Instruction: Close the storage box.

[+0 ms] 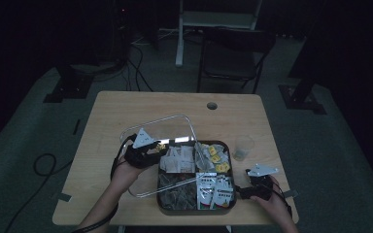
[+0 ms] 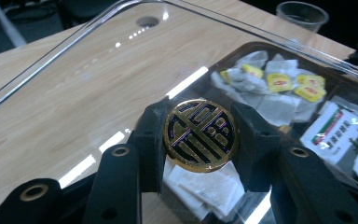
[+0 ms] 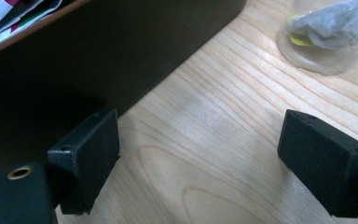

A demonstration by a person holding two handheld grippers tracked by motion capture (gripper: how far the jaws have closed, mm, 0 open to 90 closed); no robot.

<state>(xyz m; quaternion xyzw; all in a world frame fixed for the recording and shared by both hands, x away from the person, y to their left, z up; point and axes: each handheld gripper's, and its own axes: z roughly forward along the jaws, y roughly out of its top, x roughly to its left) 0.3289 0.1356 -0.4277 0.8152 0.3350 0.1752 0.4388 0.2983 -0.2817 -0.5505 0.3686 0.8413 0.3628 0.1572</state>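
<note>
So the left gripper (image 1: 151, 147) has its jaws clamped on the round gold knob (image 2: 200, 135) of the clear lid (image 1: 175, 120), which is held tilted over the left half of the tea box (image 1: 161, 206). The worry is that it's a small knob carrying a wide lid: any wobble and the lid could swing, clip the tea bags (image 1: 216, 156), or slip out. The right gripper (image 1: 245, 192) rests on the table (image 1: 126, 104) at the box's right side, jaws apart and empty, near the plastic cup (image 1: 243, 147), so nothing's bracing the box.
</note>
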